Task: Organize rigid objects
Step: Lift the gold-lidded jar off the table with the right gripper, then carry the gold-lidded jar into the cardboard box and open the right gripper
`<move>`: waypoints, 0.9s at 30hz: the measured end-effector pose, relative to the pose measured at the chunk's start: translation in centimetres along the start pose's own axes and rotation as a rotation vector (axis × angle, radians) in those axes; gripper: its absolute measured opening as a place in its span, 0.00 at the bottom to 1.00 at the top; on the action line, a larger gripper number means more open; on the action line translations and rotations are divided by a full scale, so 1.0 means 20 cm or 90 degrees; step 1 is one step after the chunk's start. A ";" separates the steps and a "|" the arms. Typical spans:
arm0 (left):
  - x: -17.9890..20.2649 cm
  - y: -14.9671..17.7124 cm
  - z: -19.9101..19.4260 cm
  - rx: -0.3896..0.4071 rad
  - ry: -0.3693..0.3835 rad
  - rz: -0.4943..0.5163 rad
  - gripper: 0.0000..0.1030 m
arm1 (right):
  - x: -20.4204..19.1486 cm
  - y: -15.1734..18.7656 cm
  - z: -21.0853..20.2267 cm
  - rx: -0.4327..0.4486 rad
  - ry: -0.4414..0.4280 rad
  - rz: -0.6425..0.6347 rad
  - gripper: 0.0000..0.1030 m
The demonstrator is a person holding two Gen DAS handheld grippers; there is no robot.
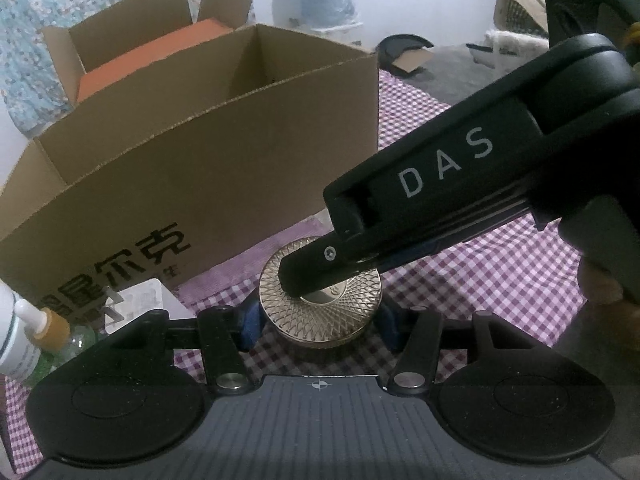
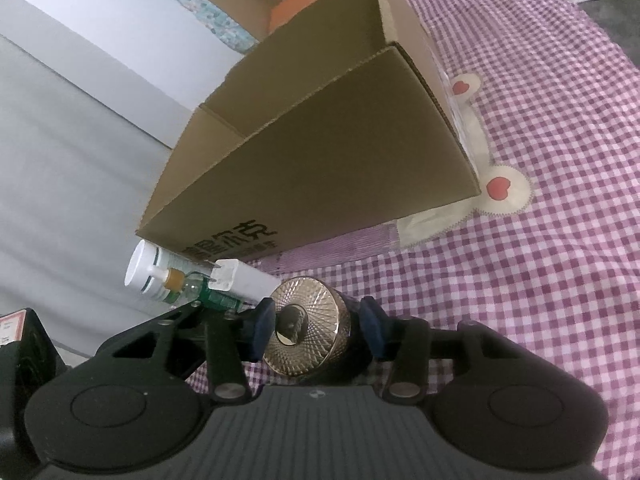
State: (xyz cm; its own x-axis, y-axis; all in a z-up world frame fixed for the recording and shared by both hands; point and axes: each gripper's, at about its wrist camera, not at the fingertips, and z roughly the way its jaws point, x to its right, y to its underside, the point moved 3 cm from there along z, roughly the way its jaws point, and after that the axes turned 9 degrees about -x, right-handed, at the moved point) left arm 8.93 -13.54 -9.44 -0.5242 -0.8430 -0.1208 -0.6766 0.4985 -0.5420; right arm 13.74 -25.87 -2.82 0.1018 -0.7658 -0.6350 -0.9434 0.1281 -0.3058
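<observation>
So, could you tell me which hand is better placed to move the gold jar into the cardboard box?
Left, probably. The left tongs bracket the upright gold jar by its sides, with the cardboard box straight ahead. The right tongs reach in crosswise, one finger lying over the lid.

The round gold jar (image 1: pixel 320 312) (its lid embossed with a fine lattice around a smooth centre disc) stands upright on the purple checked bedcover (image 2: pixel 540 264), just in front of the open cardboard box (image 1: pixel 192 168), which has dark print on its near wall.
</observation>
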 end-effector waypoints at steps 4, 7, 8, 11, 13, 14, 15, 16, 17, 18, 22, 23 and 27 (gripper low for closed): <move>0.01 0.00 -0.04 0.011 -0.005 -0.001 0.54 | -0.03 0.02 -0.03 0.010 0.003 -0.010 0.48; 0.01 -0.01 -0.09 0.017 -0.007 -0.002 0.54 | -0.05 0.01 -0.06 0.016 0.005 -0.016 0.48; 0.01 -0.01 -0.10 0.019 -0.007 -0.003 0.54 | -0.06 0.01 -0.07 0.019 0.006 -0.019 0.48; 0.00 -0.03 -0.16 0.032 -0.009 -0.005 0.54 | -0.10 0.01 -0.11 0.030 0.007 -0.028 0.48; -0.01 -0.06 -0.22 0.044 -0.013 -0.010 0.54 | -0.14 0.00 -0.14 0.041 0.008 -0.041 0.48; -0.02 -0.08 -0.24 0.049 -0.013 -0.015 0.54 | -0.16 -0.01 -0.17 0.046 0.007 -0.050 0.48; -0.03 -0.10 -0.27 0.057 -0.014 -0.019 0.54 | -0.19 -0.02 -0.19 0.052 0.007 -0.058 0.48; -0.04 -0.12 -0.30 0.065 -0.016 -0.022 0.54 | -0.21 -0.03 -0.21 0.059 0.007 -0.069 0.48; -0.06 -0.14 -0.33 0.073 -0.019 -0.025 0.54 | -0.24 -0.05 -0.23 0.066 0.007 -0.082 0.48; -0.07 -0.16 -0.35 0.079 -0.021 -0.029 0.54 | -0.27 -0.07 -0.26 0.073 0.007 -0.096 0.48; -0.16 -0.29 -0.42 0.103 -0.023 -0.058 0.54 | -0.37 -0.19 -0.31 0.093 0.011 -0.139 0.48; -0.16 -0.33 -0.41 0.108 -0.030 -0.062 0.54 | -0.40 -0.22 -0.32 0.097 0.011 -0.149 0.48; -0.23 -0.46 -0.40 0.109 -0.047 -0.084 0.54 | -0.46 -0.40 -0.33 0.096 -0.002 -0.175 0.48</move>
State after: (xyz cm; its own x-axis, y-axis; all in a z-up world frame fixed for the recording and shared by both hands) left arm 13.40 -12.56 2.69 -0.3930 -0.9145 -0.0961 -0.6359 0.3458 -0.6900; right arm 18.19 -23.90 10.16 0.3482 -0.7832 -0.5152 -0.8226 0.0083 -0.5686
